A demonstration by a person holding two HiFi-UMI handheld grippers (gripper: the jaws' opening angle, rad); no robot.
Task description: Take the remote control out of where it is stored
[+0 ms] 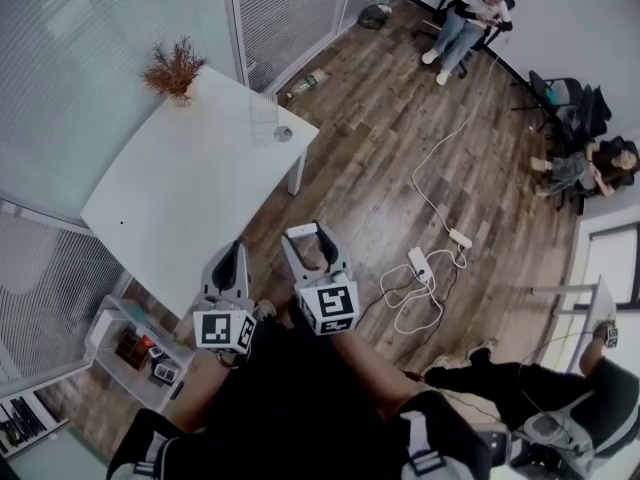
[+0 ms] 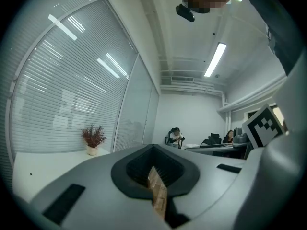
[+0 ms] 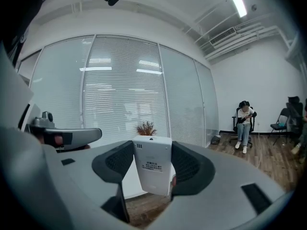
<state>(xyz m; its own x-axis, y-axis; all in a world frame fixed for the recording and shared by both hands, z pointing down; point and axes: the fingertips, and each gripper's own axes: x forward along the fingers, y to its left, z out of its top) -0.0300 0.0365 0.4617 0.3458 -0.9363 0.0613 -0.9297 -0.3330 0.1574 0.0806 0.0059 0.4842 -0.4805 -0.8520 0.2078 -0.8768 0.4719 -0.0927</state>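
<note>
A white remote control (image 3: 153, 171) stands upright between the jaws of my right gripper (image 3: 152, 159), back side with a small label facing the camera; both ribbed pads press on its sides. In the head view the right gripper (image 1: 305, 238) is held over the wooden floor just off the white table (image 1: 190, 183), the remote's white top (image 1: 300, 232) showing at its tips. My left gripper (image 1: 230, 263) hovers beside it at the table's near corner. In the left gripper view the left gripper (image 2: 154, 171) has its jaws together, with only a thin slit between them.
A clear storage rack (image 1: 130, 348) with small items stands low at the left, below the table. On the table are a dried plant (image 1: 175, 68) and a glass (image 1: 265, 118). Power strips and cables (image 1: 420, 268) lie on the floor. People sit at the far right.
</note>
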